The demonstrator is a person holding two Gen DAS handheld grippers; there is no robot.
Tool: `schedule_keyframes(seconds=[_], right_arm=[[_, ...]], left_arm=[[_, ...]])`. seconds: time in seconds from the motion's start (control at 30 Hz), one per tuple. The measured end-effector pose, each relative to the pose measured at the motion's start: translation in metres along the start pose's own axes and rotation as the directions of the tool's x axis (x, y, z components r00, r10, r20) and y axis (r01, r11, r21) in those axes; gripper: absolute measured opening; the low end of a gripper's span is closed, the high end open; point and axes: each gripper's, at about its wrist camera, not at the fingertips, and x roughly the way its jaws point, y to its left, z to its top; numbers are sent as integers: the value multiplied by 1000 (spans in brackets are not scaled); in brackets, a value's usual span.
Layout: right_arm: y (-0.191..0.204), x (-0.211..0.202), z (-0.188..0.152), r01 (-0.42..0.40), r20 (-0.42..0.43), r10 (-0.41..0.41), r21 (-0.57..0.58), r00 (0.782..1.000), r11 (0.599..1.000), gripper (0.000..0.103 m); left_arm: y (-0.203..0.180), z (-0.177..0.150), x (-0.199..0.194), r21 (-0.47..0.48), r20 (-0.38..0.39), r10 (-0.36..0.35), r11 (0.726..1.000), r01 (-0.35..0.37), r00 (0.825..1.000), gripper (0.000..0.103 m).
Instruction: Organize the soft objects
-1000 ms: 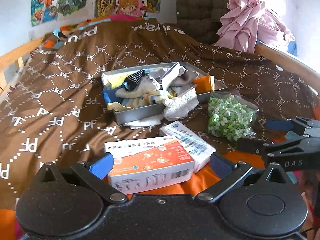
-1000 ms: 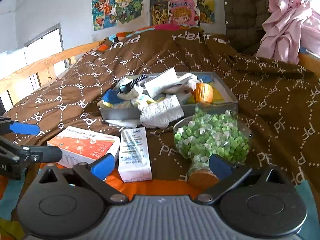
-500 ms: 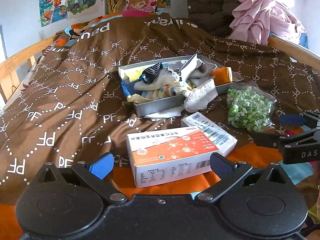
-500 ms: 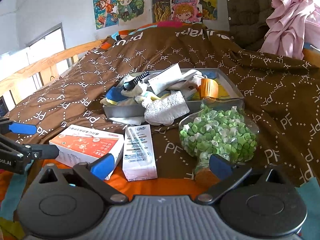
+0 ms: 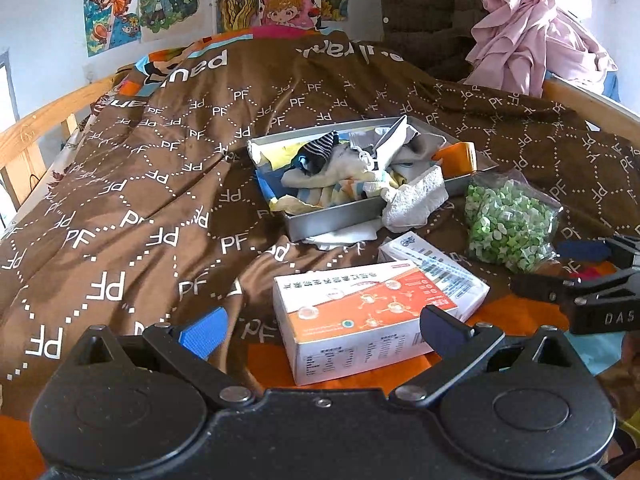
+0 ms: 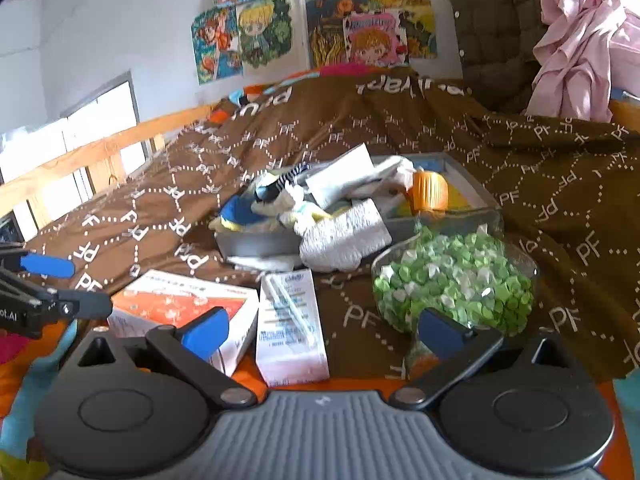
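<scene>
You are holding both the left gripper [image 5: 320,324] and right gripper [image 6: 324,328] spread wide, empty; piled cloths [image 5: 352,172] are hiding the tray [image 5: 340,218] floor.

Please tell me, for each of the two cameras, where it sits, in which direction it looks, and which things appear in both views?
Left wrist: on the left gripper, facing along the bed; its open blue-tipped fingers frame the orange box; the right gripper shows at right.
Right wrist: on the right gripper, facing the same way, open before the white carton and green bag; the left gripper shows at left.
Shared: grey tray of cloths, brown blanket.
</scene>
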Motion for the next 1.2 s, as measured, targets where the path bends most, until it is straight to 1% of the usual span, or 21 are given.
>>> schedule_keyframes(seconds=[0.1, 0.2, 0.27, 0.37, 0.47, 0.63, 0.7, 0.77, 0.83, 0.93, 1.03, 1.1, 1.2], right_arm=[[-1, 0, 1, -3, 37, 3, 9, 999, 1000, 103], [0, -1, 1, 1, 65, -1, 5, 998, 1000, 103], [1, 1, 2, 8, 69, -7, -4, 998, 1000, 103], [1, 3, 6, 22, 75, -20, -15, 997, 1000, 103], [2, 9, 18, 27, 82, -23, -44, 996, 999, 103], [5, 28, 43, 13, 93, -2, -123, 996, 992, 103], [5, 37, 49, 6, 93, 8, -149, 996, 989, 103], [4, 48, 53, 6, 91, 9, -162, 996, 987, 103], [2, 59, 54, -5, 79, 18, -161, 997, 987, 103], [-1, 70, 54, 3, 41, 3, -160, 999, 987, 103], [-3, 66, 54, -17, 69, 32, -208, 997, 978, 103], [-1, 66, 55, -14, 80, 35, -248, 996, 969, 103], [-3, 69, 55, -14, 88, 40, -286, 995, 958, 103]], left_arm=[[8, -1, -1, -3, -1, 7, 1000, -7, 1000, 102], [16, -2, -1, -25, -1, 15, 1000, -15, 1000, 102], [21, -1, 1, -60, -11, 18, 998, -19, 1000, 102], [29, 4, 6, -133, -20, 4, 991, -7, 1000, 102], [34, 11, 7, -171, -8, 0, 985, -2, 1000, 102], [45, 22, 9, -225, -5, -6, 974, 5, 1000, 102], [50, 25, 10, -245, -15, -1, 969, -2, 1000, 102], [56, 29, 13, -262, -50, 7, 965, -20, 999, 102], [60, 37, 16, -257, -103, 3, 966, -29, 995, 102], [62, 54, 19, -186, -161, -1, 982, -30, 987, 102], [61, 72, 29, -114, -213, 4, 993, -29, 977, 102], [61, 81, 38, -102, -213, 3, 994, -26, 977, 102], [59, 95, 55, -106, -174, -46, 994, 28, 984, 102]])
